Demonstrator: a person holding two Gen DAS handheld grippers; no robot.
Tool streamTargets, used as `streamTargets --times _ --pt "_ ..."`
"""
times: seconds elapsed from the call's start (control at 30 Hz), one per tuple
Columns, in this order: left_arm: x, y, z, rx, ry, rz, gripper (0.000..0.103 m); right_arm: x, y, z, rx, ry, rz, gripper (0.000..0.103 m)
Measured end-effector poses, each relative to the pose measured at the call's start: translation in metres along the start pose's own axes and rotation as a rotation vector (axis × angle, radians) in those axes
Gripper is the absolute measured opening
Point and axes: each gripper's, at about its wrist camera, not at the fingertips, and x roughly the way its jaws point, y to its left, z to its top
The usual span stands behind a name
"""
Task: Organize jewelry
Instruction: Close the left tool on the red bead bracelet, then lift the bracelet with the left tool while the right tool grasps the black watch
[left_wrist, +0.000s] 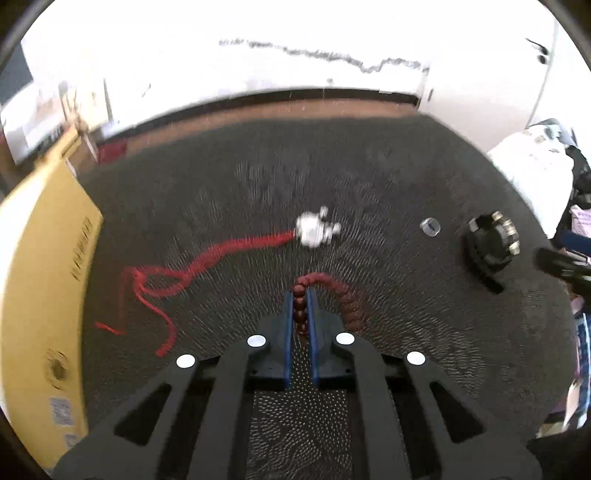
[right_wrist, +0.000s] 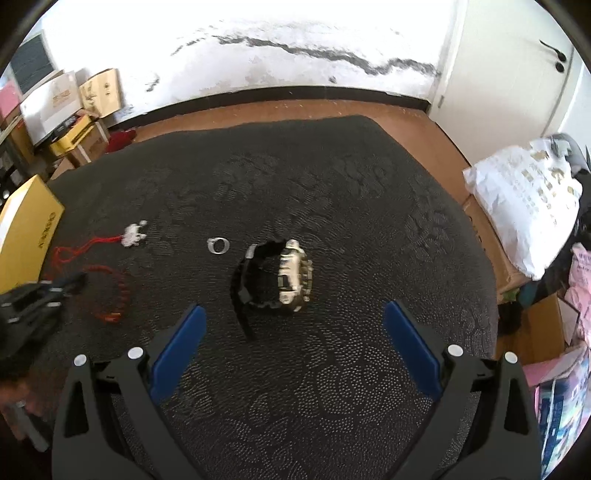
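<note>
Barely started: my left gripper (left_wrist: 301, 295) is clamped on the bead bracelet (left_wrist: 332, 295), right gripper (right_wrist: 293, 314) apart near the watch (right_wrist: 280, 277), with ring (right_wrist: 218, 245) and pendant (right_wrist: 133, 233) beyond the watch, untouched.

On the mat (right_wrist: 332, 177), the ring (right_wrist: 218, 245) lay left of the watch (right_wrist: 280, 277); pendant (right_wrist: 133, 232) and bead bracelet (right_wrist: 114, 291) lay farther left of the watch.

Dark patterned cushion (right_wrist: 332, 177) bearing watch (right_wrist: 280, 277), ring (right_wrist: 218, 245), red-corded pendant (right_wrist: 133, 233), bead bracelet (right_wrist: 116, 295).
</note>
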Motion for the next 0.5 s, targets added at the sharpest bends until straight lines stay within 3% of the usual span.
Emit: streamTargets --times 0.33,0.43,0.47,0.5 --pt "-0.022 0.008 -0.011 -0.022 0.023 -0.094 0.007 0.078 -0.007 0.017 0.042 0.135 -0.112 0.094" --pt "-0.022 0.015 -0.012 -0.032 0.031 -0.102 0.007 0.093 -0.013 0.017 0.108 0.141 -0.090 0.091" --pt "-0.022 0.017 -0.013 -0.036 0.032 -0.101 0.007 0.093 -0.013 0.019 0.128 0.151 -0.063 0.086" --pt "-0.022 0.020 -0.013 -0.039 0.033 -0.100 0.007 0.091 -0.011 0.020 0.133 0.152 -0.059 0.072"
